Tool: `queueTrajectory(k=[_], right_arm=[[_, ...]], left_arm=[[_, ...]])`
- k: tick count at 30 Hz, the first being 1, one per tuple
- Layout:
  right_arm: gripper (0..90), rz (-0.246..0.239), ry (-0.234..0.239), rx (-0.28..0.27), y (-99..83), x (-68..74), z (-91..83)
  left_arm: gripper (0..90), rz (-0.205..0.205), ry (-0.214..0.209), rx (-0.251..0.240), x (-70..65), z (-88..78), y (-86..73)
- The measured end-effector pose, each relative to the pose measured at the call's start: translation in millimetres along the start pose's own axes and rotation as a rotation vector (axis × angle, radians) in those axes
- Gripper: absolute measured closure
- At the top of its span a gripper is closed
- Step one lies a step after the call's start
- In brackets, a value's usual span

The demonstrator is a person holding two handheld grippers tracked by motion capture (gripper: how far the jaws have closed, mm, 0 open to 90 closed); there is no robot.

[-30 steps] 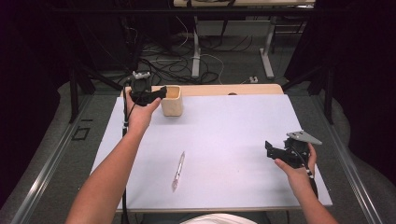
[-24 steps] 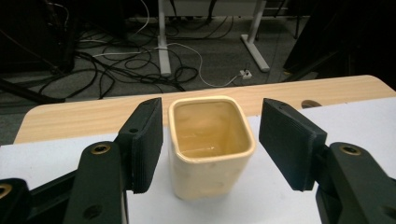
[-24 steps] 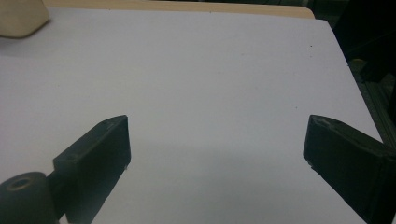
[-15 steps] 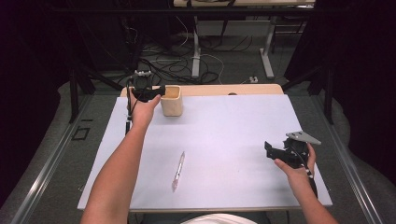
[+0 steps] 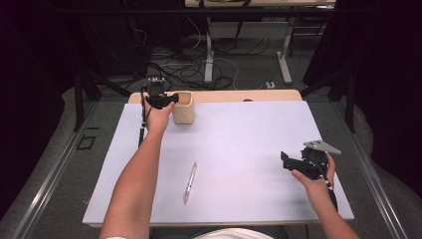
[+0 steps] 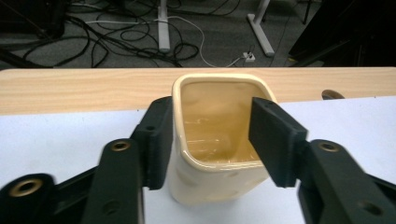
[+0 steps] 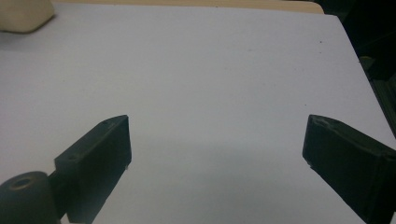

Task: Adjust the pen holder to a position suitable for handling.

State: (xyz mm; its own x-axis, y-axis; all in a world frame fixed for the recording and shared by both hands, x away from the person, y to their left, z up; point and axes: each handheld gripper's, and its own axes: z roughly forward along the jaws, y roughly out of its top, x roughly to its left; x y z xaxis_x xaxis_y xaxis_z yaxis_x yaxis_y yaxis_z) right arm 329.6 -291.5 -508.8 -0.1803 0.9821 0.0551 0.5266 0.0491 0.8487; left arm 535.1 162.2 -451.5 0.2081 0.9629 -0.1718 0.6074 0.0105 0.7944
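A cream, square-sided cup stands upright at the far left of the white sheet. My left gripper reaches it from the left. In the left gripper view the jaws of this gripper straddle the cup and have just been closing. One pad lies beside the outer wall and the other overlaps the opposite rim, with no firm press to be seen. A clear pen lies on the sheet near the front. My right gripper hovers open at the right, and nothing is between its jaws.
A wooden tabletop edge runs behind the sheet. Beyond it are floor cables and white table legs. Dark curtains flank both sides. The cup's corner shows far off in the right gripper view.
My left hand has moved right and down, closer to the cup, so its jaws now sit around it. The right hand, the pen and the cup have stayed put.
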Motion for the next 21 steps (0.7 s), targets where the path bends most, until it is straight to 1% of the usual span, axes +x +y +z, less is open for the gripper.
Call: queueTrajectory(k=[1, 4, 5, 8, 11, 15, 16, 17, 19, 20, 21], right_arm=[[7.6, 0.0, 0.001, 0.001, 0.1, 0.1, 0.1], [7.6, -0.004, 0.002, -0.001, 0.4, -0.3, 0.4], [7.6, 0.003, 0.003, 0.0, 0.5, 0.3, 0.3], [7.6, -0.003, 0.005, -0.002, 0.6, -0.2, 0.1], [7.6, 0.004, 0.007, 0.0, 0.4, 0.0, 0.0], [7.6, -0.002, 0.005, 0.004, 0.1, -0.9, 0.5], [7.6, 0.008, 0.007, 0.007, -0.1, -0.1, 0.6], [7.6, 0.002, 0.006, 0.005, -0.1, -0.7, 0.4], [7.5, 0.002, 0.006, 0.004, -0.1, -0.8, 0.3], [7.6, 0.007, 0.004, 0.006, -0.2, -0.5, 0.2], [7.6, 0.007, 0.004, 0.006, -0.2, -0.5, 0.2]], left_arm=[[51.6, 0.001, 0.0, 0.015, 0.7, 2.6, -1.1], [51.7, 0.006, 0.01, 0.021, 1.3, 5.7, -2.0], [52.4, 0.002, 0.011, 0.025, 1.9, 6.1, -2.2], [54.4, -0.005, 0.019, 0.04, 4.4, 7.9, -3.1], [57.1, -0.015, 0.025, 0.054, 6.0, 9.1, -4.3], [58.9, -0.016, 0.03, 0.054, 7.4, 11.1, -5.4], [60.9, -0.018, 0.028, 0.063, 7.9, 11.3, -5.2], [61.8, -0.028, 0.027, 0.058, 9.0, 13.3, -5.5], [62.7, -0.031, 0.025, 0.064, 9.6, 13.9, -5.3], [63.2, -0.044, 0.024, 0.057, 10.2, 16.5, -6.0], [63.7, -0.044, 0.024, 0.057, 10.2, 16.5, -6.0]])
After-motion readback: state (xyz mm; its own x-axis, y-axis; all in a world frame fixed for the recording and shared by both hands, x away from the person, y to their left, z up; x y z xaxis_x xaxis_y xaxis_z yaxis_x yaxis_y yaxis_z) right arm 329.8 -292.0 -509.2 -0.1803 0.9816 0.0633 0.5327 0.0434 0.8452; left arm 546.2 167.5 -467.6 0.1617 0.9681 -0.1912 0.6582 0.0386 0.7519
